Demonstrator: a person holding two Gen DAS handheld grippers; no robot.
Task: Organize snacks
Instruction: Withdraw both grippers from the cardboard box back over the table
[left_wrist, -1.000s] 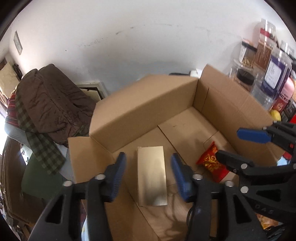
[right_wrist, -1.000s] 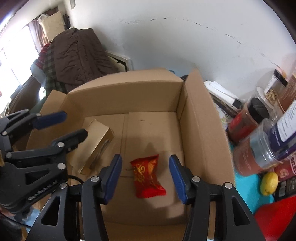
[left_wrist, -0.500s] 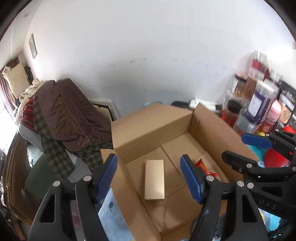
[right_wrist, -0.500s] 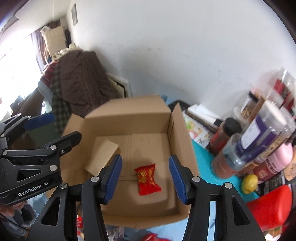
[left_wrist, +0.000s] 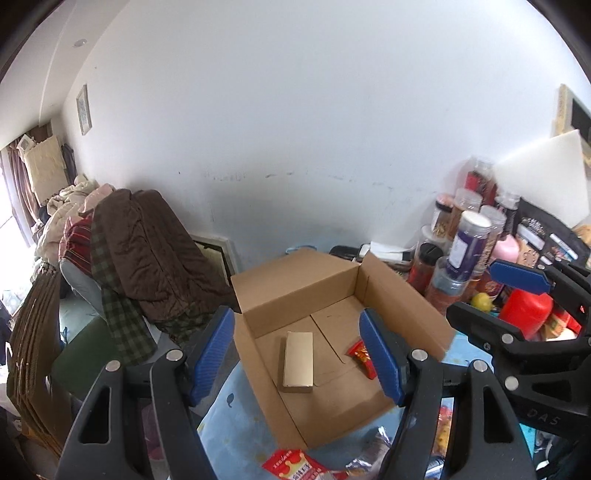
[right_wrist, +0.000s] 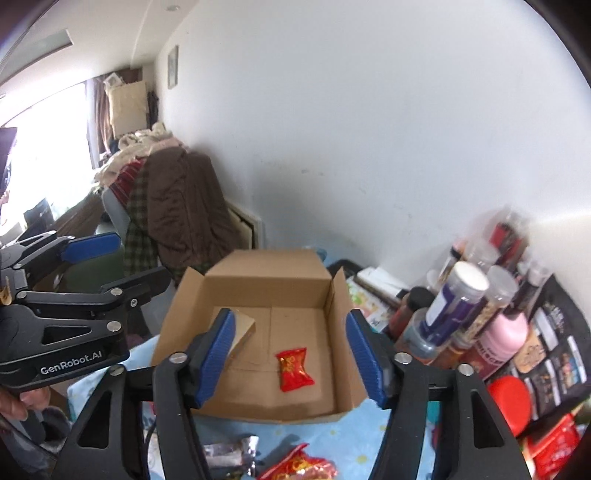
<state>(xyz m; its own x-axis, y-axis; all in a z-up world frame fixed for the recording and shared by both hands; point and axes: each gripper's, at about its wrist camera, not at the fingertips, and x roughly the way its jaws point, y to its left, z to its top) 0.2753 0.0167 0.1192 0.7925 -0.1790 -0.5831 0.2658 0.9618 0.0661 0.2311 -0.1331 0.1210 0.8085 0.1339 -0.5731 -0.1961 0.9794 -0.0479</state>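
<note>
cardboard box (left_wrist: 295, 286): plain brown
small carton (left_wrist: 298, 360): pale tan
snack packet (right_wrist: 293, 369): red with yellow print
table cover (left_wrist: 236, 417): light blue with small dots
gripper pads (left_wrist: 212, 349): blue on black frames
draped coat (left_wrist: 147, 251): dark brown
cloth beneath it (left_wrist: 110, 295): green check
wall (left_wrist: 295, 129): white
bottle (left_wrist: 506, 249): pink

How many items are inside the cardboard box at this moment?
2. A tan rectangular box lies on the left of the cardboard box floor, and a red snack packet lies to its right. The tongs' pads partly hide the floor.
</note>
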